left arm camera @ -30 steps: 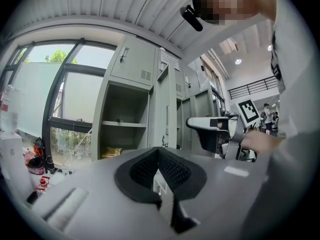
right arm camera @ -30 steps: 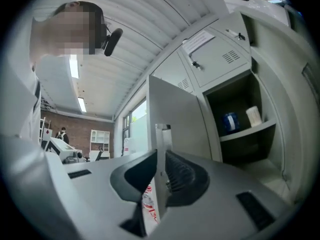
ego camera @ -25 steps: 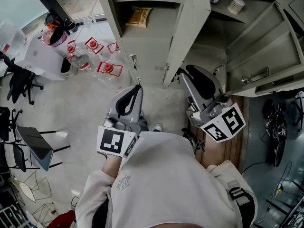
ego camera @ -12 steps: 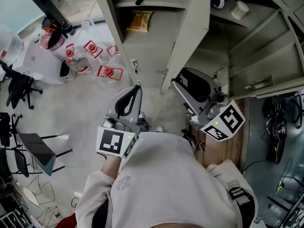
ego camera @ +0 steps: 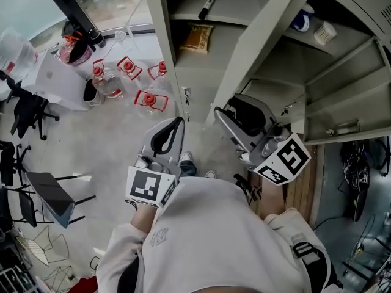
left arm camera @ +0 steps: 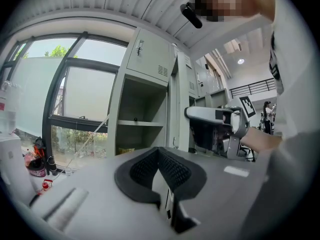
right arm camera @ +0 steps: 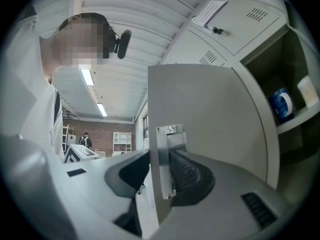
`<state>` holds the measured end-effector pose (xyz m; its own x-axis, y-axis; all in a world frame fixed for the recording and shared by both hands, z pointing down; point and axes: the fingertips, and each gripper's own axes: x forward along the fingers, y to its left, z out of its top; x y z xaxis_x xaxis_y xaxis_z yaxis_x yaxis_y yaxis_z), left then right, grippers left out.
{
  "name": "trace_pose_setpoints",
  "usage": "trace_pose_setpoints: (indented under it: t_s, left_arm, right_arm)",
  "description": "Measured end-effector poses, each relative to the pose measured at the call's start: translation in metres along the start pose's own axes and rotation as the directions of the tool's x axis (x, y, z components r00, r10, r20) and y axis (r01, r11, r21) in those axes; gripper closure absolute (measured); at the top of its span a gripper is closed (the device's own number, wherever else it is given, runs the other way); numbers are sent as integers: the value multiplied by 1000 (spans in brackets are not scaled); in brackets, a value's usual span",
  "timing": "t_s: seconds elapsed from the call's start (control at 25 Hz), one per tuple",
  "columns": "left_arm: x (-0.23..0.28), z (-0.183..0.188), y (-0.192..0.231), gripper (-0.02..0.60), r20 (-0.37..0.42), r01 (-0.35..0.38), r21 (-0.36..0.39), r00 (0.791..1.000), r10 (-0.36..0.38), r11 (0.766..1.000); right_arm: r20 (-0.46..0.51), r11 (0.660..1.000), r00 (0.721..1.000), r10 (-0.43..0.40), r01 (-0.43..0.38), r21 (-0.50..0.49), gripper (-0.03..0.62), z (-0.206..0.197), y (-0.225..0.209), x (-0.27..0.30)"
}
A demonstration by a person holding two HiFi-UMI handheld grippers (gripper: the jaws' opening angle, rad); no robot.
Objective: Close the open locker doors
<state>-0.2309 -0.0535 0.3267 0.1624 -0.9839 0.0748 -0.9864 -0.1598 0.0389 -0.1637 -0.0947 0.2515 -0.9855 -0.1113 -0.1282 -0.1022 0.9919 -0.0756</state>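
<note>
Right gripper view has the open locker door (right arm camera: 210,119) edge-on. Its free edge, with the metal latch plate (right arm camera: 170,131), stands between the jaws of the right hand-held gripper (right arm camera: 161,174), which are spread and have just been opening. Head view places the left hand-held gripper (ego camera: 177,124) to the left of that door, apart from it — jaws pressed together on nothing.
</note>
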Motion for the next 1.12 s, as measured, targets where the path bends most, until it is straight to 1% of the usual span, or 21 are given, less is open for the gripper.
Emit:
trace_pose_setpoints:
  t_s: [0.24, 0.32, 0.44, 0.56, 0.76, 0.88, 1.0, 1.12]
  left_arm:
    - [-4, -1, 32, 574, 9, -22, 8, 1000, 22, 1000]
    - [-5, 0, 41, 574, 4, -23, 0, 1000, 23, 1000]
    - [-6, 2, 53, 574, 2, -23, -10, 1000, 23, 1000]
    - [-4, 6, 67, 574, 36, -19, 14, 999, 19, 1000]
    - [-2, 7, 82, 574, 40, -4, 3, 999, 4, 1000]
    - [1, 8, 89, 574, 53, 0, 7, 999, -1, 1000]
    - [3, 6, 90, 574, 34, 14, -9, 999, -14, 1000]
    - [7, 7, 95, 574, 54, 27, 4, 998, -27, 1000]
  right_arm:
    - [9, 1000, 1000, -9, 9, -16, 482, -7, -4, 29]
    - [5, 999, 1000, -24, 24, -31, 480, -9, -5, 40]
    - [-9, 995, 998, -70, 69, -69, 481, -11, -8, 55]
    - [2, 991, 994, -110, 110, -81, 480, -12, -13, 67]
    - [60, 977, 977, -204, 207, -55, 467, -13, -17, 75]
    - [79, 965, 964, -252, 256, -46, 457, -15, -20, 77]
    - [77, 956, 956, -282, 287, -64, 453, -16, -23, 79]
    - [65, 950, 953, -296, 300, -84, 453, -17, -27, 87]
